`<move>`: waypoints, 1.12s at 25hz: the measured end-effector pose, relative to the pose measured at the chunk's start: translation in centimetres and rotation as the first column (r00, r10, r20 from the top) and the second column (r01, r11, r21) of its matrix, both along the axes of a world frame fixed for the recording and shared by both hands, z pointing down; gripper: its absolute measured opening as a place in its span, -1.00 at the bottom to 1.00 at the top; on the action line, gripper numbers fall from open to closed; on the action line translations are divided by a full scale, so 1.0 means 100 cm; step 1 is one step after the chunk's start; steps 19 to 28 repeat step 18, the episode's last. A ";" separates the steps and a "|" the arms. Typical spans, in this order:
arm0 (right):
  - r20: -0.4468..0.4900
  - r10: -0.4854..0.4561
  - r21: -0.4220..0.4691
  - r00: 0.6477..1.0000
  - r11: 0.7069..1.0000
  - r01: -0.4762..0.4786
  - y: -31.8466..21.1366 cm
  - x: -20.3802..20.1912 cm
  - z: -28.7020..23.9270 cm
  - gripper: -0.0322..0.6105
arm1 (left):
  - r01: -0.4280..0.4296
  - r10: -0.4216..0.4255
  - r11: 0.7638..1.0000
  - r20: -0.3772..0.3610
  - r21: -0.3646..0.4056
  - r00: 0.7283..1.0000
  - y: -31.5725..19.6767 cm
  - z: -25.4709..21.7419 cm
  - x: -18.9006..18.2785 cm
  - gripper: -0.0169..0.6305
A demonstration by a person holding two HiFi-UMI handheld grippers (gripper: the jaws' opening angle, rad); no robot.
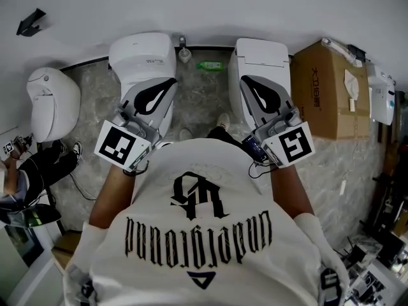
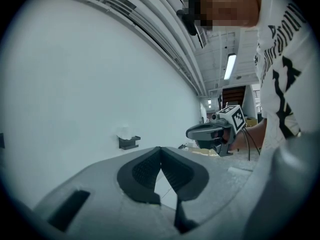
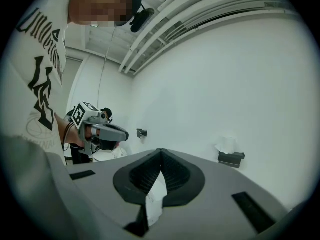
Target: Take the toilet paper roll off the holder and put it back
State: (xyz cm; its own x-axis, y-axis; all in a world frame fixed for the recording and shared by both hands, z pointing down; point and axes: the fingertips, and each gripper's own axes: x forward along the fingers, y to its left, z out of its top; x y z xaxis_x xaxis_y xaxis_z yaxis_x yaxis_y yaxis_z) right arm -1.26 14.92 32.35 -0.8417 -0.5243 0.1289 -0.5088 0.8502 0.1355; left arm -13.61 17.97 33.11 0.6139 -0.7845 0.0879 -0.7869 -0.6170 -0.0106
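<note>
Closest to the camera in the head view is my white T-shirt [image 1: 204,234] with its black print, filling the bottom of the frame. Just above it I hold both grippers level, side by side and well apart. My left gripper [image 1: 162,89] sits left of centre, my right gripper [image 1: 252,89] right of centre, each with its marker cube nearest my chest.

In the left gripper view the two dark pads meet at their tips with nothing between them, so that gripper is closed and empty. The right gripper view shows the same: pads pressed together, nothing held.

The toilet paper [image 3: 226,145] shows as a small white lump on top of a black holder [image 3: 231,157] fixed to the white wall [image 3: 240,74], at the lower right of the right gripper view. It is too small for me to make out its shape, and neither gripper touches it. The left gripper view shows it left of centre on that wall.

Below the grippers, on the marbled floor [image 1: 204,101], stand two white toilets [image 1: 143,53] with a green bottle [image 1: 209,65] lying between them. A cardboard box [image 1: 325,88] stands at the right.
</note>
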 end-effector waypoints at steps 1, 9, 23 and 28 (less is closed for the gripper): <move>0.001 0.004 0.000 1.000 1.000 -0.004 0.003 -0.003 0.000 -0.86 | -0.003 0.003 1.000 0.000 -0.003 1.000 0.003 0.001 -0.003 -0.91; 0.002 0.004 0.005 1.000 1.000 -0.004 0.014 -0.019 0.001 -0.86 | -0.013 0.013 1.000 -0.006 0.010 1.000 0.010 0.002 -0.017 -0.91; 0.003 -0.007 0.005 1.000 1.000 0.007 0.018 -0.035 0.002 -0.86 | -0.018 0.018 1.000 -0.002 0.010 1.000 0.013 0.002 -0.029 -0.91; 0.003 -0.007 0.005 1.000 1.000 0.007 0.018 -0.035 0.002 -0.86 | -0.018 0.018 1.000 -0.002 0.010 1.000 0.013 0.002 -0.029 -0.91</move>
